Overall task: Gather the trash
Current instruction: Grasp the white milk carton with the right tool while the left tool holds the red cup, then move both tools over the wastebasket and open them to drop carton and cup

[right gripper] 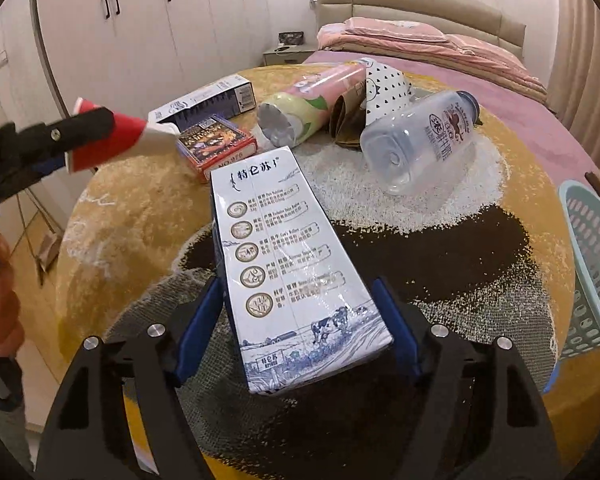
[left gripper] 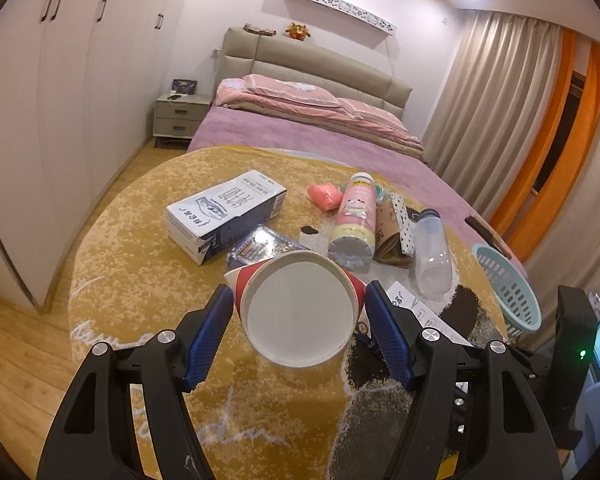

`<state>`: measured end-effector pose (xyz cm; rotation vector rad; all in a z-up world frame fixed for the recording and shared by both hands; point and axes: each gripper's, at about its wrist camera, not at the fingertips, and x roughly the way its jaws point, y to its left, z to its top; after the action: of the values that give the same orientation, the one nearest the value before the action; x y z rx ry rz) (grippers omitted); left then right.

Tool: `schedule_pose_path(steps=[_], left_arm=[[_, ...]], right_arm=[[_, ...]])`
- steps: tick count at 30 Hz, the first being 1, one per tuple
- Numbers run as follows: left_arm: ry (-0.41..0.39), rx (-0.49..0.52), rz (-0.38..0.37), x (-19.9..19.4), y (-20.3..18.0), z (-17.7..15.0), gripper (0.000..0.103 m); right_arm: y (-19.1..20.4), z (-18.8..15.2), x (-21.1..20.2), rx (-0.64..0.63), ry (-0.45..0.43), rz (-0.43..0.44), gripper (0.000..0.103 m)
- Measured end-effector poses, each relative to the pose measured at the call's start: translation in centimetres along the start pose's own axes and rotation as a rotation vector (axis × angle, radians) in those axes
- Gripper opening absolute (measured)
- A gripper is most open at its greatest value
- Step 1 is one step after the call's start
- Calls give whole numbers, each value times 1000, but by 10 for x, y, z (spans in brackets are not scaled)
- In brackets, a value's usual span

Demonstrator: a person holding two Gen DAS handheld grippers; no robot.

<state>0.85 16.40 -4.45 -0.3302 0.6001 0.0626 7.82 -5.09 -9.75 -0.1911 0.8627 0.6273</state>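
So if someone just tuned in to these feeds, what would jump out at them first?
Both grippers are loaded: the left gripper holds a red-and-white paper cup, bottom toward its camera, and the right gripper clamps a blue-and-white milk carton. Behind them, a pink bottle and a clear bottle lie toppled on the round yellow rug, with a light-blue basket at the right edge.

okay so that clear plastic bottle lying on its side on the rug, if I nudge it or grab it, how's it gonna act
The clear plastic bottle looks empty, so it is probably light and would shift at a slight nudge. Lying on its side, it may roll, though its squarish base and the nubbly rug could slow that. Its thin, smooth walls might flex or slip under a hard pinch.
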Motion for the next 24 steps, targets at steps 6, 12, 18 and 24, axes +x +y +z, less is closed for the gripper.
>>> schedule_pose_path(steps=[6,12,18,24], left_arm=[[-12,12,-11,-2,-9,2,66],[-49,47,-56,-2,-35,19,66],[-56,110,-125,10,-77,32,66],[-62,179,-188,22,-120,40,66]], right_arm=[[-2,2,-21,5,-72,-14,62],[-29,13,-60,81,-167,-13,55],[-61,15,-90,149,-219,18,55],[-99,14,-126,230,-305,7,55]])
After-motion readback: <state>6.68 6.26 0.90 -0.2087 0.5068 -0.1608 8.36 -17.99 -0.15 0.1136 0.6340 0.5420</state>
